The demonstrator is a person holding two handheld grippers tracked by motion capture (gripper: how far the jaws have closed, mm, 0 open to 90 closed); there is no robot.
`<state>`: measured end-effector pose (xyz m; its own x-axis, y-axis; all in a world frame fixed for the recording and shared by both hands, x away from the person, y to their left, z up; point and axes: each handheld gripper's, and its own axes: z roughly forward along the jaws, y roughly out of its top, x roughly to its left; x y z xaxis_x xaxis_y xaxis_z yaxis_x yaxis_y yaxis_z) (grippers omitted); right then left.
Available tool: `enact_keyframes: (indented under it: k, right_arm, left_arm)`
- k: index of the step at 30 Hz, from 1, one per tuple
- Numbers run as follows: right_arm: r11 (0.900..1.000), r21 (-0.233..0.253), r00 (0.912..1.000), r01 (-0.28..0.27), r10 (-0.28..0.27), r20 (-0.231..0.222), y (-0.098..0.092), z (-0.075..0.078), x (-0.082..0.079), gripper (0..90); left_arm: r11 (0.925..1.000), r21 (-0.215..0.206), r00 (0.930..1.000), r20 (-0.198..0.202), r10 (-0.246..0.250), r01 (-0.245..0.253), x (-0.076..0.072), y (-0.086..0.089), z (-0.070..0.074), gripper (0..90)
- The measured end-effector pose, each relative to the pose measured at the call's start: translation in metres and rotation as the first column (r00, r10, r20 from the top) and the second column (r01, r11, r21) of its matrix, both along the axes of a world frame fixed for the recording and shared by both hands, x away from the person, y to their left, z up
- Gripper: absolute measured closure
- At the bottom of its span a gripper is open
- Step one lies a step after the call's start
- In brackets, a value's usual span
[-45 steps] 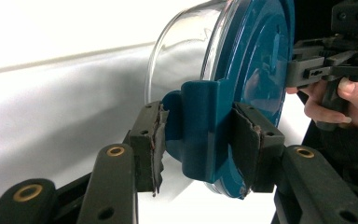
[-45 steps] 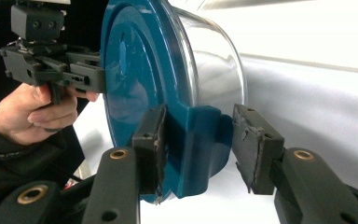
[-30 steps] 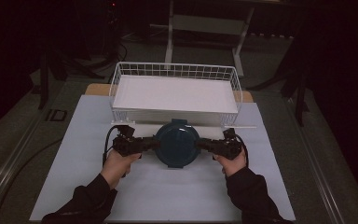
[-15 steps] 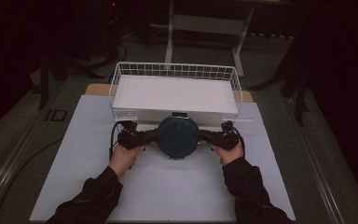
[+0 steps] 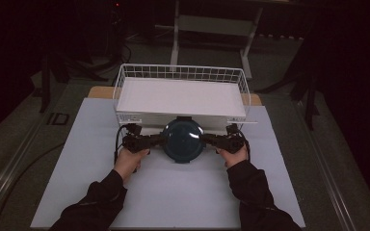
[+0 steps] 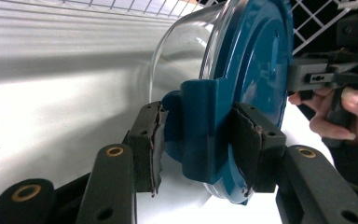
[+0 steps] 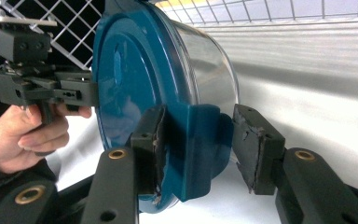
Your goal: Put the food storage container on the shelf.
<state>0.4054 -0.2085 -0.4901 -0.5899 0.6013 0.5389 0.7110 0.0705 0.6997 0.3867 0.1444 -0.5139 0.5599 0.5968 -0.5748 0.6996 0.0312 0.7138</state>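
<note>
I hold the teal-lidded clear container [image 5: 183, 140] by its lid tabs, my left gripper [image 6: 198, 140] clamped and my right gripper [image 7: 198, 142] seemingly looser, just before the wire basket [image 5: 181, 73], lift-in remaining.

A: Container [image 5: 183, 140] dead centre of the high view, sitting on the mat [image 5: 173, 197], right up against the basket [image 5: 180, 74] above it.

B: Yep. Left gripper [image 5: 156, 141] at its left side, right gripper [image 5: 208, 139] opposite, hands lower down.

Bright lit tabletop, dark murky surroundings, soft focus, slight glare
</note>
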Motion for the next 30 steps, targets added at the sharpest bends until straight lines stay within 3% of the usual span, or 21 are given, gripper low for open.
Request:
enact_keyframes:
  k: [2,4,5,7,10,11,12,13,15,19,25,30]
  right_arm:
    - [1.000,0.014,0.9999,0.008,-0.008,-0.010,0.000,-0.002,0.001,54.3]
    - [0.998,-0.047,0.9996,0.028,-0.027,0.011,0.002,-0.003,0.001,53.2]
    - [0.998,-0.048,0.9995,0.033,-0.032,0.006,0.003,-0.003,0.001,55.8]
    - [0.997,-0.062,0.9992,0.039,-0.038,0.008,0.005,-0.002,0.001,55.0]
    - [0.996,-0.069,0.9980,0.063,-0.062,0.015,0.007,-0.002,0.001,48.5]
    - [0.994,-0.082,0.9899,0.071,-0.060,0.129,0.004,-0.008,0.008,46.1]
    - [0.995,-0.057,0.9969,0.077,-0.076,0.021,0.005,-0.005,0.003,45.5]
    - [0.995,-0.061,0.9954,0.080,-0.077,0.057,0.004,-0.008,0.006,43.7]
    - [0.995,-0.060,0.9956,0.085,-0.083,0.045,0.004,-0.007,0.005,41.6]
    - [0.990,-0.093,0.9917,0.108,-0.101,0.080,0.008,-0.004,0.007,42.2]
    - [0.988,-0.077,0.9863,0.135,-0.127,0.105,0.009,-0.006,0.010,41.8]
    - [0.984,-0.071,0.9822,0.165,-0.157,0.103,0.010,-0.007,0.006,39.4]
  left_arm:
    - [1.0000,-0.001,0.9999,0.013,-0.001,0.001,0.001,0.000,-0.002,54.3]
    - [0.9998,-0.014,0.9998,-0.014,0.010,-0.010,0.001,-0.002,-0.004,52.0]
    - [0.9997,-0.021,0.9999,0.000,0.013,-0.013,0.002,-0.001,-0.007,51.2]
    - [0.9986,0.024,0.9964,0.072,0.044,-0.046,-0.001,-0.003,-0.004,48.3]
    - [0.9970,0.050,0.9940,0.095,0.054,-0.059,-0.001,-0.005,-0.001,48.3]
    - [0.9965,0.060,0.9930,0.105,0.053,-0.059,-0.001,-0.005,0.000,48.3]
    - [0.9962,0.062,0.9926,0.109,0.054,-0.061,0.000,-0.005,0.000,47.9]
    - [0.9958,0.063,0.9918,0.114,0.058,-0.066,0.000,-0.005,-0.001,46.2]
    - [0.9961,0.046,0.9923,0.102,0.071,-0.075,0.002,-0.005,-0.002,44.5]
    - [0.9923,0.051,0.9875,0.116,0.107,-0.113,0.007,-0.005,-0.002,41.9]
    - [0.9908,0.042,0.9843,0.127,0.123,-0.129,0.010,-0.006,-0.005,37.2]
    - [0.9883,0.080,0.9844,0.130,0.119,-0.130,0.009,-0.008,-0.002,32.1]
